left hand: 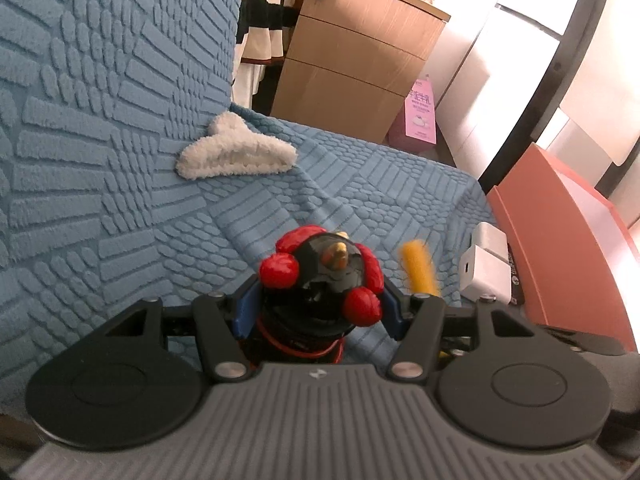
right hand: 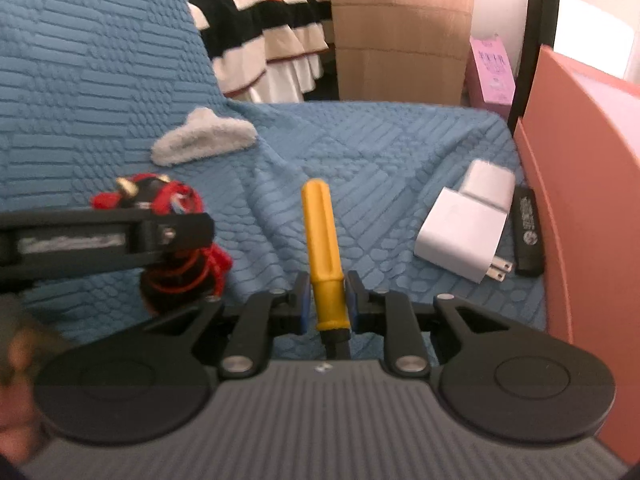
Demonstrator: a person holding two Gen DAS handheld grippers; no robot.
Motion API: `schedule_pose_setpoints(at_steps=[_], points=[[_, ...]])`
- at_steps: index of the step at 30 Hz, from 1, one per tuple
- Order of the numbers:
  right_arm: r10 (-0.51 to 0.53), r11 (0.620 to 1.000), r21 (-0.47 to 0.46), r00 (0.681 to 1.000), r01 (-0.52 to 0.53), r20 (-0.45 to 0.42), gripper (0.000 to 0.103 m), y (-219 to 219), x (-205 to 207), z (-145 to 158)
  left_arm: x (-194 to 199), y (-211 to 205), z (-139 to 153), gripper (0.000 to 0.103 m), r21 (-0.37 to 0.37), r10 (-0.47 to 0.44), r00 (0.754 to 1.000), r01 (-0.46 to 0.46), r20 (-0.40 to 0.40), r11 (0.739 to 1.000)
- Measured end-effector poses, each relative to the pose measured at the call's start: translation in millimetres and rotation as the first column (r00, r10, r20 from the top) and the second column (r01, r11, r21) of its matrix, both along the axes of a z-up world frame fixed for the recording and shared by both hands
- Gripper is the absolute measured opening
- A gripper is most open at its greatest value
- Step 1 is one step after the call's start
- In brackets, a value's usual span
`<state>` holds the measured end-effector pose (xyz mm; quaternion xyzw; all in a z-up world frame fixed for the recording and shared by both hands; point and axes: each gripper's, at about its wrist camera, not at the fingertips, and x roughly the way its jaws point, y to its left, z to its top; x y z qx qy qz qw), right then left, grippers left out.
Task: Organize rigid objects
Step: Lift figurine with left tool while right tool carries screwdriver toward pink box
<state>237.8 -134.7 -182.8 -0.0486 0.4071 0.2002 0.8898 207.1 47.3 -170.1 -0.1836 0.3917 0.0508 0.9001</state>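
My left gripper [left hand: 318,308] is shut on a black and red toy figure [left hand: 324,276] with gold horns, held above the blue sofa cover [left hand: 380,184]. The figure also shows in the right wrist view [right hand: 168,200], clamped in the left gripper's finger [right hand: 108,236]. My right gripper [right hand: 326,300] is shut on a yellow-handled screwdriver [right hand: 322,240], handle pointing forward. The yellow handle also shows in the left wrist view [left hand: 418,266]. A white fluffy hair claw [left hand: 236,152] lies on the sofa seat by the backrest; it also shows in the right wrist view [right hand: 204,140].
White power adapters [right hand: 464,224] and a black stick-shaped device [right hand: 528,232] lie on the seat beside an orange-pink box [right hand: 580,208] at the right. A wooden drawer cabinet [left hand: 360,48], striped clothes [right hand: 260,32] and a pink carton [left hand: 418,120] stand beyond the sofa.
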Motion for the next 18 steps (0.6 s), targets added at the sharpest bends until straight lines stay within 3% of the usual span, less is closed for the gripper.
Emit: schedule_pose_setpoints(at_steps=[6,10,18], points=[[-0.038,0.999,0.026,0.999,0.039,-0.025,0.024,-6,3,-5,-4,4,0,0.065,0.014,0.018,1.000,-0.018,-0.001,1.000],[0.003,0.999,0.042,1.000,-0.003,-0.005,0.045,-7,-4,-2,-7,9,-1,0.065,0.010,0.029,1.000,-0.029,-0.002,1.000],[-0.001,1.000,-0.002,1.000,0.001,0.023,0.042,6,-1,-17,-12,16,-2,0.065,-0.015,0.054,0.998,-0.054,-0.007,0.998]])
